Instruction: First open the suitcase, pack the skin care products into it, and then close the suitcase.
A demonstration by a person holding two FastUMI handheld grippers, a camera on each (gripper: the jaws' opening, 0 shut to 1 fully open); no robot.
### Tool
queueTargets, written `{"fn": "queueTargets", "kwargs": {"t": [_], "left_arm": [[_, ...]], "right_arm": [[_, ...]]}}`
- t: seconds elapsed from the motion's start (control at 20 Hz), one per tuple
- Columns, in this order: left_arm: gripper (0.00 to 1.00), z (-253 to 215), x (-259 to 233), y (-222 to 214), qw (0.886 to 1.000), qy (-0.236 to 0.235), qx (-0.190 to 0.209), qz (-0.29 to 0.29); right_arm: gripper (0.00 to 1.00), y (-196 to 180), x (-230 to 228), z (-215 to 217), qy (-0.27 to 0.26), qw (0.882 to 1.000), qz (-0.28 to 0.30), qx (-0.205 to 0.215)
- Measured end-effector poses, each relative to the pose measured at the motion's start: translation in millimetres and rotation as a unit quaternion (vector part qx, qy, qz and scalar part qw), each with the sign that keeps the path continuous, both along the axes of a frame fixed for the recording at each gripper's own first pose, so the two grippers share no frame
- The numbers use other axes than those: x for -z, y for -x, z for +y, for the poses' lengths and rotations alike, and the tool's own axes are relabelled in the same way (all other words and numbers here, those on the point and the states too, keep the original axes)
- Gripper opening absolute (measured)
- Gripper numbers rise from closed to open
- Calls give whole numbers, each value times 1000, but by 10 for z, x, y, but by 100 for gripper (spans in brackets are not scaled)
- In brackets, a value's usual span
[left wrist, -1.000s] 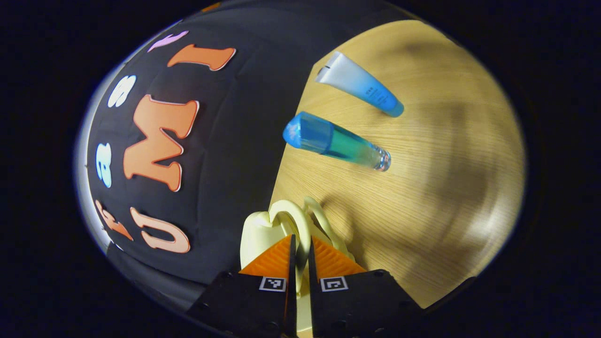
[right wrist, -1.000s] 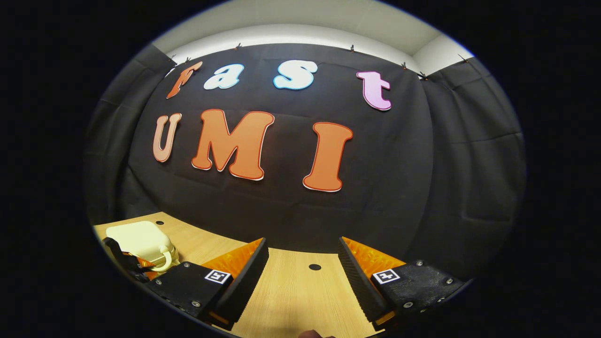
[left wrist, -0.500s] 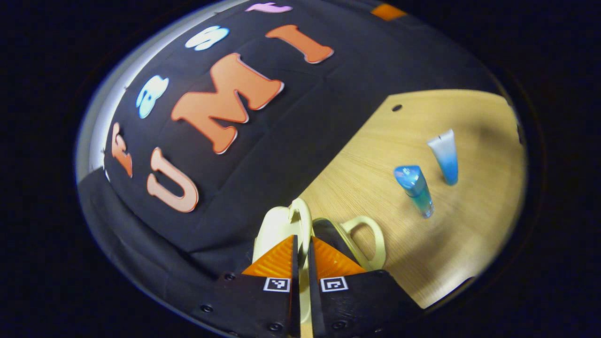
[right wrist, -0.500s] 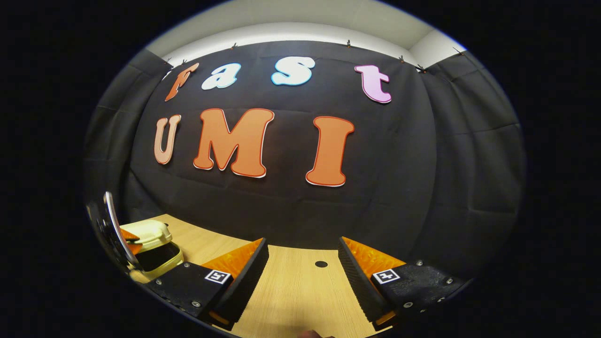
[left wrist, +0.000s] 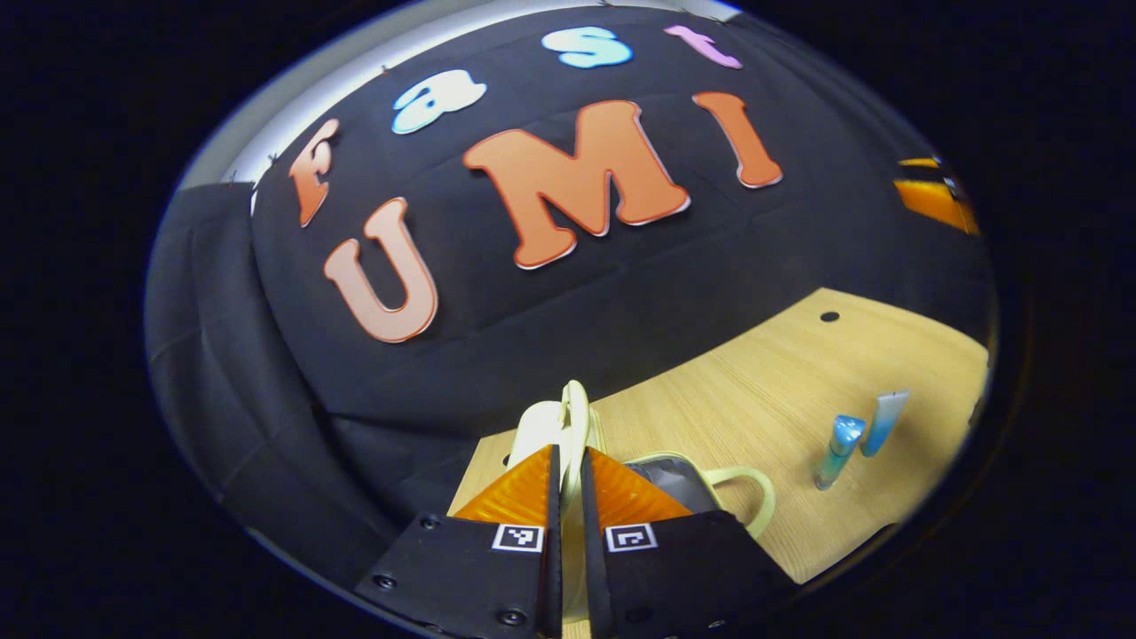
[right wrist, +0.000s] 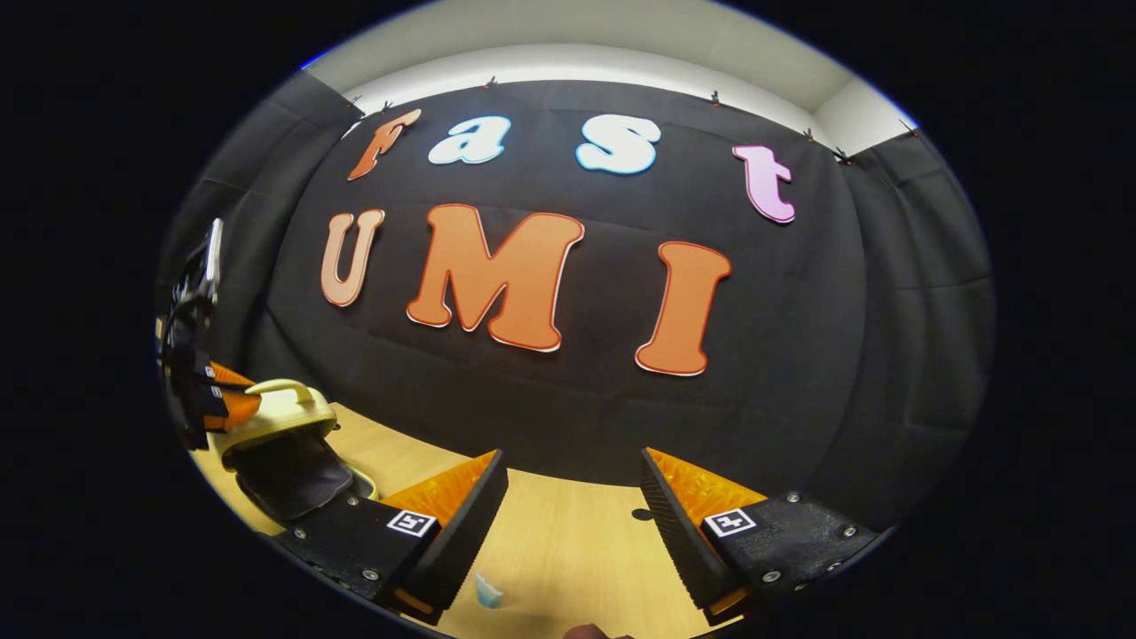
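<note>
The pale yellow suitcase (left wrist: 683, 479) lies on the wooden table (left wrist: 799, 373) with its lid raised and its grey lining showing. My left gripper (left wrist: 566, 470) is shut on the lid's handle (left wrist: 572, 413), holding the lid up. Two skin care tubes stand to the right: a blue-green one (left wrist: 837, 450) and a white-to-blue one (left wrist: 884, 422). In the right gripper view the open suitcase (right wrist: 275, 444) sits at the far left with the left gripper (right wrist: 200, 390) at its lid. My right gripper (right wrist: 572, 497) is open above the table, holding nothing. A tube tip (right wrist: 488, 590) peeks between its fingers.
The black cloth wall rises right behind the table's far edge. A small round hole (right wrist: 641, 514) marks the tabletop (right wrist: 568, 550) ahead of the right gripper. Bare wood lies between the suitcase and the tubes.
My left gripper has lifted the lid handle up and back, and the suitcase has swung open from shut. The right gripper stays open and has shifted only slightly.
</note>
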State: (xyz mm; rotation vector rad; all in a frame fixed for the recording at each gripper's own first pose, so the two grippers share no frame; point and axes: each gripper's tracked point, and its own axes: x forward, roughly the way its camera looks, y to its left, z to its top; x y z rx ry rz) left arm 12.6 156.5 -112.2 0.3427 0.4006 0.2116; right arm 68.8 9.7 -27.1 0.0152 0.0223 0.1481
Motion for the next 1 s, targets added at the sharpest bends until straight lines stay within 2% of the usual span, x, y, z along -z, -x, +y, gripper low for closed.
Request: {"fn": "queueTargets", "kwargs": {"t": [0.2,0.55,0.8,1.0], "left_arm": [[14,773,-219,70,998,30,-44,-31],[14,2123,-132,194,994,12,-103,-34],[14,2806,220,273,992,9,-128,-14],[12,3413,740,378,986,18,-165,27]], "right_arm": [[94,41,-106,389,6,1000,0,-10],[94,95,-135,922,-7,1000,23,-9],[94,103,-162,1212,0,1000,31,2],[94,154,-125,1350,1,999,43,8]]}}
